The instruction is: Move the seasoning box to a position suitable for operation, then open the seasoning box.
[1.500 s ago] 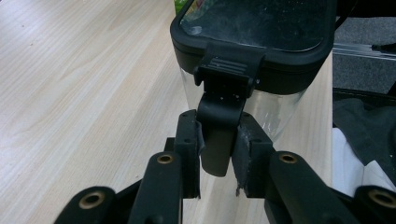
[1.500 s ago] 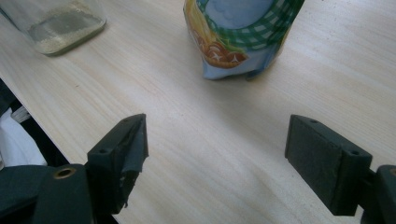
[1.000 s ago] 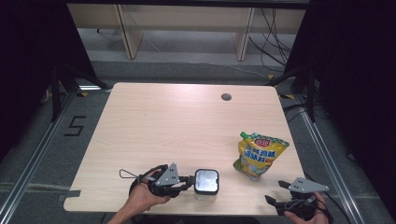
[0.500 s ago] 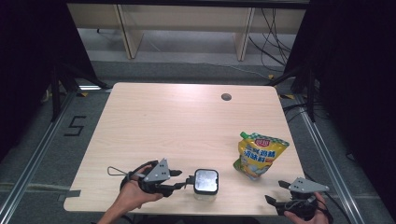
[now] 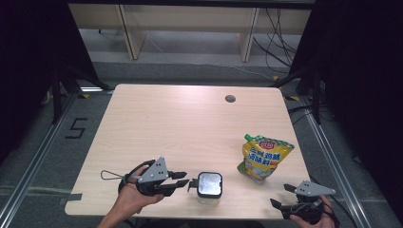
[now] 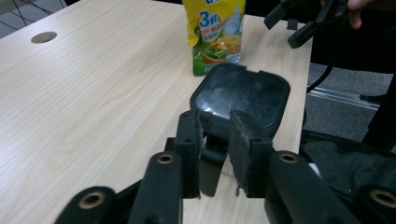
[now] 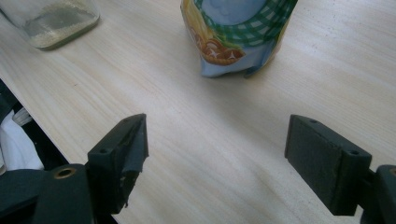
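Yellow-green pouch (image 5: 264,159), black-lidded jar (image 5: 209,186), pale wood table (image 5: 180,128).

A recording lab or test studio, not a home: a bare pale wooden table (image 5: 180,128) with a round cable hole (image 5: 230,99) stands alone on a grey floor, well ahead of the left gripper (image 5: 183,182). Black curtains (image 5: 351,71) close off both sides. Metal floor rails (image 5: 28,166) run along the table, a taped number five (image 5: 76,128) marks the floor to the gripper's left, and loose cables (image 5: 280,28) hang by plain shelving (image 5: 190,23) beyond the far edge.
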